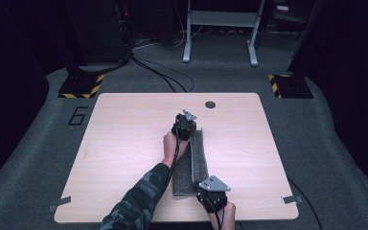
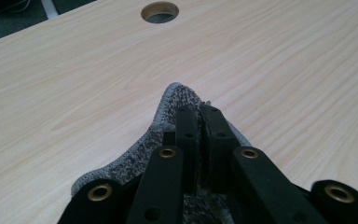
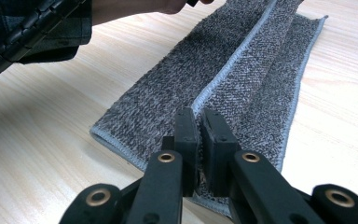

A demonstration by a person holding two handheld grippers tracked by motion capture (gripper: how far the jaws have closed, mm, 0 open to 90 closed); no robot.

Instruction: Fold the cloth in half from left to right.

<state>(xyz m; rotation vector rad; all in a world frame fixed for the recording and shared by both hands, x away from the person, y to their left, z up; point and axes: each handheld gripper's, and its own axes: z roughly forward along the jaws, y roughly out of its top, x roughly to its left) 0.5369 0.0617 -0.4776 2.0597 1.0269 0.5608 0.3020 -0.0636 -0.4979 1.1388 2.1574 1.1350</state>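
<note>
A grey towel [image 1: 199, 160] lies lengthwise down the middle of the wooden table [image 1: 124, 143], one long edge folded over. My left gripper [image 1: 185, 126] is at its far end, jaws shut on the towel's far corner [image 2: 177, 95], which is pinched just above the tabletop. The left gripper [image 2: 198, 114] points toward the table's far edge. My right gripper [image 1: 212, 190] is at the near end. In the right gripper view the right gripper [image 3: 199, 117] is shut on the folded grey edge of the towel [image 3: 242, 70], which stretches away from it.
A round cable hole [image 1: 210, 104] sits near the table's far edge, also seen as the hole [image 2: 159, 11] ahead of the left jaws. A camouflage sleeve [image 1: 141, 196] reaches in from the bottom. Bare wood lies on both sides of the towel.
</note>
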